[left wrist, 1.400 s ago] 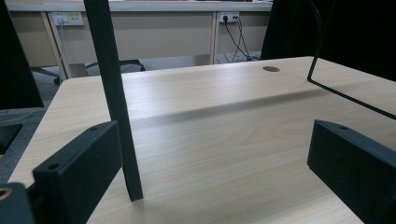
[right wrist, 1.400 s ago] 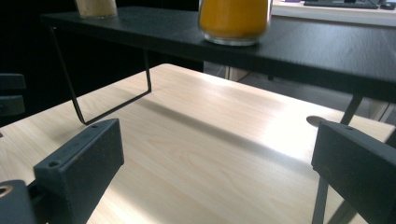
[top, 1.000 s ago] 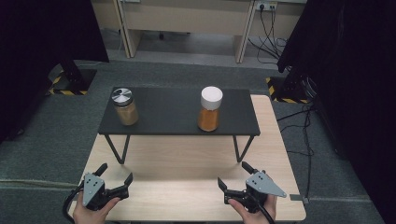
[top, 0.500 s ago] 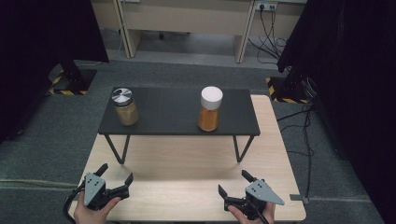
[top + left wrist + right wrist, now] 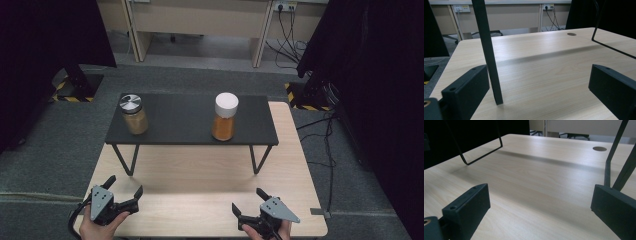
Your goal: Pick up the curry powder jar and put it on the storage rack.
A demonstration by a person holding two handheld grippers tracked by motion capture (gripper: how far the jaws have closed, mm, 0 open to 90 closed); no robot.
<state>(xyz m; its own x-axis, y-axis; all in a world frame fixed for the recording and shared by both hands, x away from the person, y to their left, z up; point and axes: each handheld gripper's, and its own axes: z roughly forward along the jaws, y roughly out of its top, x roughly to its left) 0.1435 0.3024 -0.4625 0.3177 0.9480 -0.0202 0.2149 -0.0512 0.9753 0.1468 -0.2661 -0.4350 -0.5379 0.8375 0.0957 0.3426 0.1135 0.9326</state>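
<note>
Both the left gripper point(image 5: 123, 192) and the right gripper point(image 5: 248, 205) gape wide with nothing between their jaws, low over the pale wooden table point(image 5: 200, 175) in front of the black metal-legged riser shelf point(image 5: 190, 120). On that shelf stand a silver-lidded glass jar of tan powder point(image 5: 133, 114) at its left end and a white-capped jar of orange powder point(image 5: 225, 116) right of its middle, well apart from both grippers.

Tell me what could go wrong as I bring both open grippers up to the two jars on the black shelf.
The left gripper sits close to a shelf leg, so it might clip the leg on rising. The white-lidded jar stands near the black shelf front edge, so a nudge from the right gripper may tip it off. The metal-lidded jar could also slide.
</note>
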